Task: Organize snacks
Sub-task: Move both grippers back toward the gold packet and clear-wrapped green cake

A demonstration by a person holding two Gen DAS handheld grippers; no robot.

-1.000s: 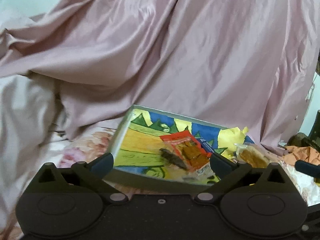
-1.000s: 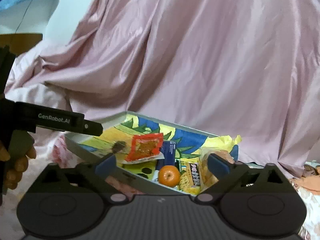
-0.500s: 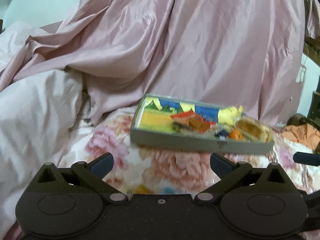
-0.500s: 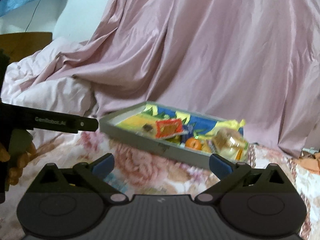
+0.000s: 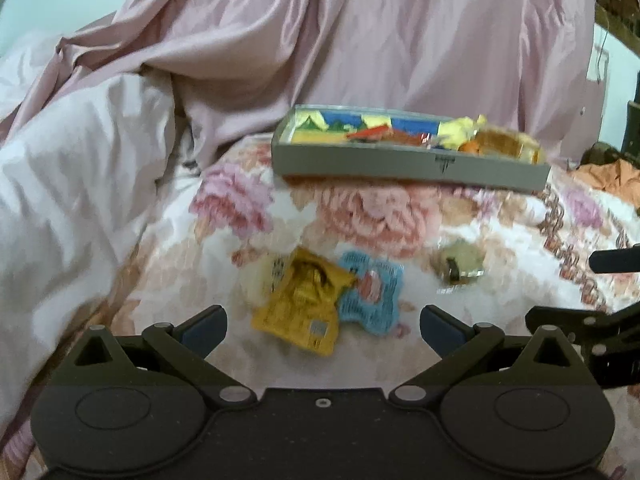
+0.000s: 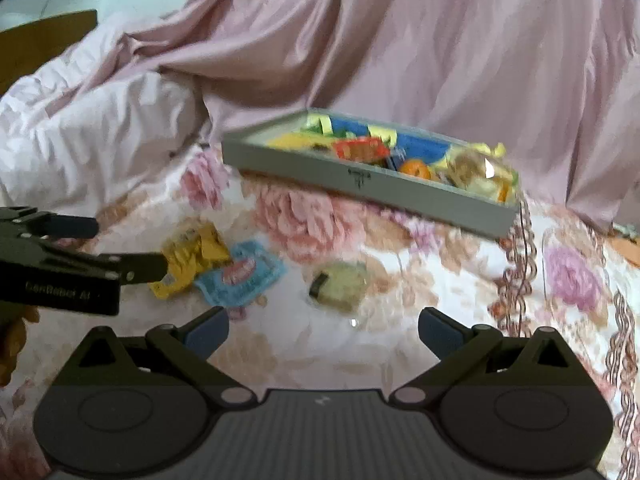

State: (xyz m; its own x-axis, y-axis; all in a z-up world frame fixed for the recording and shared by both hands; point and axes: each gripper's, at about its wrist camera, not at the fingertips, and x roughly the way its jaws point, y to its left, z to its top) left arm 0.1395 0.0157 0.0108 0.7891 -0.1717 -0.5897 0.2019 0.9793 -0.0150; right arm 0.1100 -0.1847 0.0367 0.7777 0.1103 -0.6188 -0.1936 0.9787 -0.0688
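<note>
Three loose packets are lying on the floral bedspread (image 5: 380, 216) near the grey tray (image 5: 408, 160) of snacks: yellow packet (image 5: 304, 300) touching blue packet (image 5: 372, 292), green packet (image 5: 458, 266) apart. Left gripper (image 5: 322, 324) and right gripper (image 6: 322, 326) are hovering wide, empty.

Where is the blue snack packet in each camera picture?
Left wrist: blue snack packet lies low centre, just right of the yellow packet, between the open fingers.
Right wrist: it lies left of centre, right of the yellow packet.
Shared landmark: grey tray behind.
</note>
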